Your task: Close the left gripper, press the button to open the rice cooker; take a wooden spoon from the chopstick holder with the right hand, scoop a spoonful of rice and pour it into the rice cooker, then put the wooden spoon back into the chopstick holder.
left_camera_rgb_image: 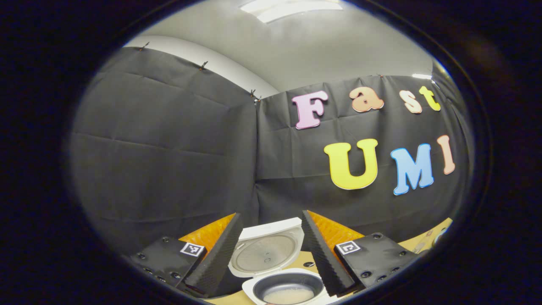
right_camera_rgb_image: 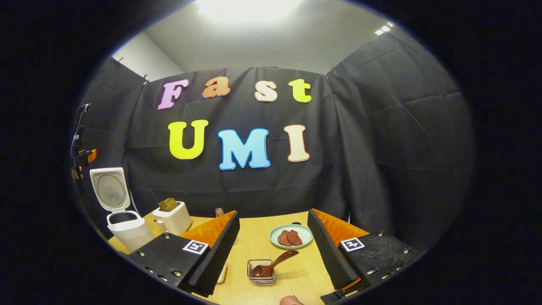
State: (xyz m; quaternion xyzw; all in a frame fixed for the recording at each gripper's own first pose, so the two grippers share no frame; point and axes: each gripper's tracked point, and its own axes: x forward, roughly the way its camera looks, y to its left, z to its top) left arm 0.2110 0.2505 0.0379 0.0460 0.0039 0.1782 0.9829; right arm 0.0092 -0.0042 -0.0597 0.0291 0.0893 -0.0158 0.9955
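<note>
Two grippers work over one wooden surface point(right_camera_rgb_image: 254, 237), and judging by how things lie, the task looks close to its end. The rice cooker point(right_camera_rgb_image: 127, 231) stands at the surface's far left in the right gripper view, its lid point(right_camera_rgb_image: 109, 188) swung up; in the left gripper view the inner pot point(left_camera_rgb_image: 289, 290) shows a pale layer at its bottom, probably rice. The left gripper point(left_camera_rgb_image: 267, 254) hangs above that pot with its jaws spread wide, holding nothing. The right gripper point(right_camera_rgb_image: 271, 254) also has its jaws apart and empty, facing a small wire holder point(right_camera_rgb_image: 261, 272) that sits between them. The wooden spoon point(right_camera_rgb_image: 273, 262) lies in it, bowl down, handle slanting up to the right toward the green plate point(right_camera_rgb_image: 291, 236) of reddish food. A toaster point(right_camera_rgb_image: 172, 218) stands just right of the cooker.

If the spoon has been returned, the sound move is to draw the right gripper straight back, keeping the jaws wide so neither side catches the slanted handle or tips the light holder. Whether the spoon is fully settled cannot be told.
</note>
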